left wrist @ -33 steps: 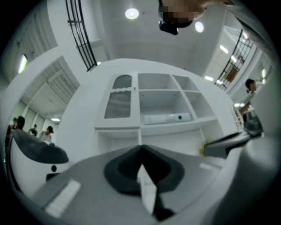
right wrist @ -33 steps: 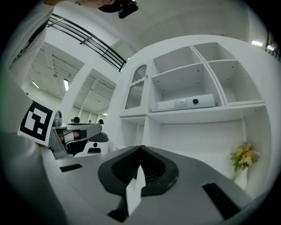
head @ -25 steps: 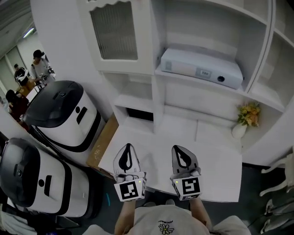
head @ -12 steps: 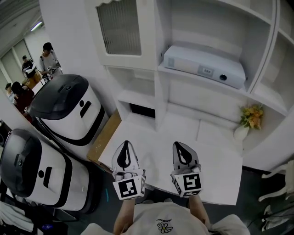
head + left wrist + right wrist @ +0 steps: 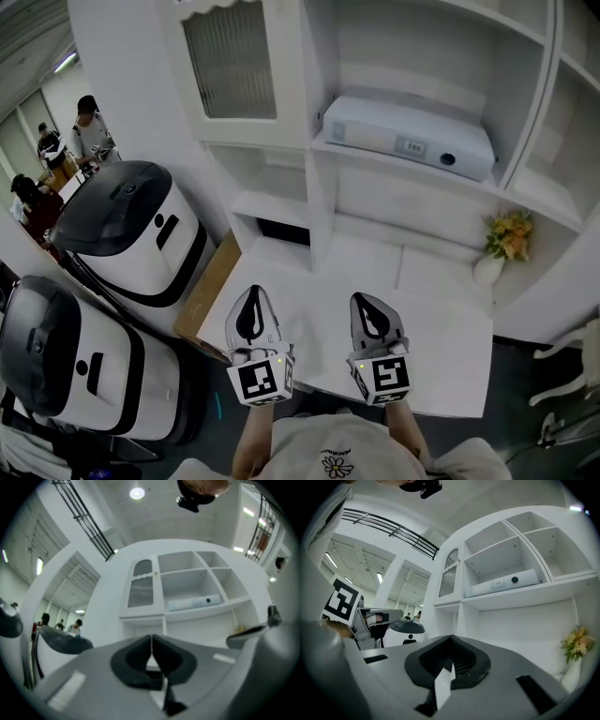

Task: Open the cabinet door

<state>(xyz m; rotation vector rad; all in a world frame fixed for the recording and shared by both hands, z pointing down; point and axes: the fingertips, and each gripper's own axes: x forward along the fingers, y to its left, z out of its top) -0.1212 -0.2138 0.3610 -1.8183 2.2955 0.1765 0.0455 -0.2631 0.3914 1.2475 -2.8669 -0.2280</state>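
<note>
The white cabinet door (image 5: 232, 64) with a ribbed glass pane stands closed at the upper left of the shelving; it also shows in the left gripper view (image 5: 141, 584) and the right gripper view (image 5: 448, 580). My left gripper (image 5: 251, 294) hovers over the front of the white counter (image 5: 441, 328), well short of the door, its jaws shut with nothing between them (image 5: 151, 638). Beside it on the right, my right gripper (image 5: 368, 300) is level and likewise shut and empty (image 5: 450, 638).
A white box-shaped device (image 5: 408, 138) lies on the middle shelf. A small vase of yellow flowers (image 5: 503, 242) stands at the counter's right. Two white-and-black machines (image 5: 131, 230) (image 5: 66, 366) and a cardboard sheet (image 5: 211, 281) are left of the counter. People (image 5: 86, 127) stand far left.
Only the head view has swayed a little. Both grippers stay shut in the same place over the counter's front.
</note>
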